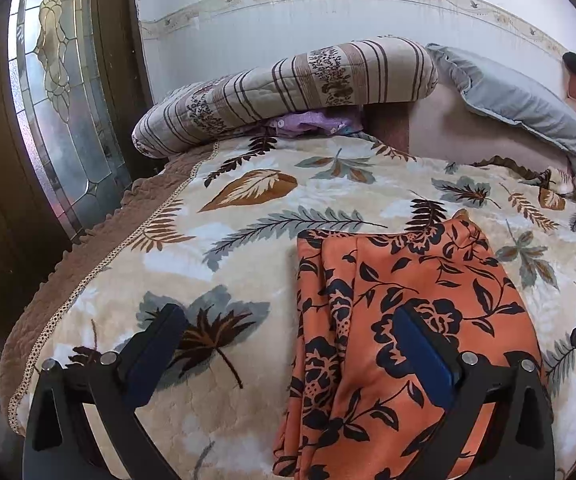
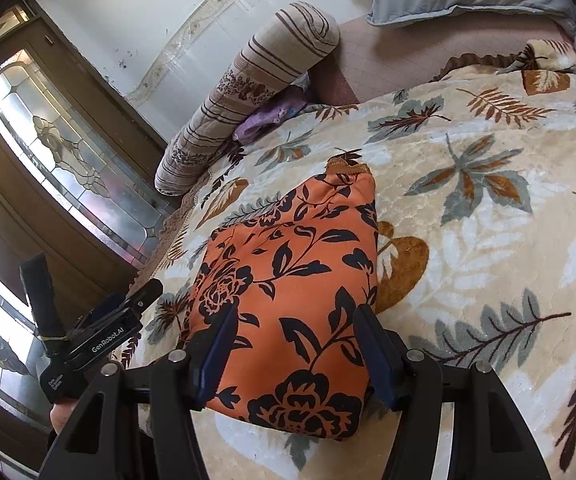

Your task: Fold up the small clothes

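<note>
An orange garment with a black flower print (image 1: 399, 320) lies folded lengthwise on the leaf-patterned bed cover; it also shows in the right wrist view (image 2: 288, 288). My left gripper (image 1: 288, 344) is open and empty, hovering over the garment's left edge, with its right finger above the cloth. My right gripper (image 2: 295, 344) is open, its two fingers straddling the near end of the garment without pinching it. The left gripper's body shows in the right wrist view (image 2: 100, 340) at the left of the garment.
The leaf-print blanket (image 1: 248, 208) covers the bed. A striped rolled quilt (image 1: 288, 92) and a grey pillow (image 1: 519, 96) lie at the head by the wall. A glass-panelled wooden door (image 1: 60, 100) stands left of the bed edge.
</note>
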### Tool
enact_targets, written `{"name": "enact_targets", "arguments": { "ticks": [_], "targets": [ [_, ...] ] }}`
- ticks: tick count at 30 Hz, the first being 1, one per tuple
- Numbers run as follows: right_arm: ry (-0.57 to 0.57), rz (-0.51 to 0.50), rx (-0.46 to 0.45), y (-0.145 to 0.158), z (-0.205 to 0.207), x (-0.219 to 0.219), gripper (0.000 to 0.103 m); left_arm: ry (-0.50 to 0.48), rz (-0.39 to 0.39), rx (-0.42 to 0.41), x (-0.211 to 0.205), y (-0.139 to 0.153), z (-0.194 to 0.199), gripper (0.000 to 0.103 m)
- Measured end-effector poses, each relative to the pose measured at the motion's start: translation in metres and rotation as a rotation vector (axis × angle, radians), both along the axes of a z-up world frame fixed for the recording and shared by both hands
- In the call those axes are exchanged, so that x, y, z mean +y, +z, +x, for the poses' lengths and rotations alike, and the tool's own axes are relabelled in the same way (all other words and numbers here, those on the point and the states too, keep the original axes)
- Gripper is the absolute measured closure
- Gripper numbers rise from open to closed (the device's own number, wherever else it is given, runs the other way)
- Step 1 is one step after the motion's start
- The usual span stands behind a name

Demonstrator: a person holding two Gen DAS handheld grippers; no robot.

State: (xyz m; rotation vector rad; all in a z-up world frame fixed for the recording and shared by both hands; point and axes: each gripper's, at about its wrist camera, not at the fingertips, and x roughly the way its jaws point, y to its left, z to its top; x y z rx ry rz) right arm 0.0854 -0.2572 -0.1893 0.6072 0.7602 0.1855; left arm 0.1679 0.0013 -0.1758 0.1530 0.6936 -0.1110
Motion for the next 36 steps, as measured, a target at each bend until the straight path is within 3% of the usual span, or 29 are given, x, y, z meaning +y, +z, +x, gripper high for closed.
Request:
{"name": "enact_targets", "arguments": {
  "ticks": [11, 20, 23, 27, 33, 36],
  "targets": [
    [0.030, 0.011, -0.014, 0.001, 0.004, 0.011, 0.039, 0.084, 0.028, -0.032, 0.029, 0.002, -0.003, 0.000],
    [0.072, 0.028, 0.028, -0.013, 0.012, 0.026, 0.039, 0.095, 0.027, -0.036, 0.039, 0.002, -0.004, 0.000],
    [0.079, 0.038, 0.117, -0.033, 0.021, 0.027, 0.040, 0.071, 0.037, 0.016, 0.032, -0.010, 0.001, 0.000],
    [0.072, 0.085, 0.111, -0.033, 0.020, 0.020, 0.040, 0.020, 0.094, 0.163, 0.015, -0.041, 0.013, 0.000],
    [0.021, 0.108, 0.023, -0.013, 0.010, 0.003, 0.040, -0.014, 0.050, 0.126, 0.004, -0.023, 0.011, 0.000],
    [-0.004, 0.119, -0.018, -0.002, 0.013, -0.008, 0.040, -0.034, 0.016, 0.171, -0.006, -0.015, 0.022, 0.000]
  ]
}}
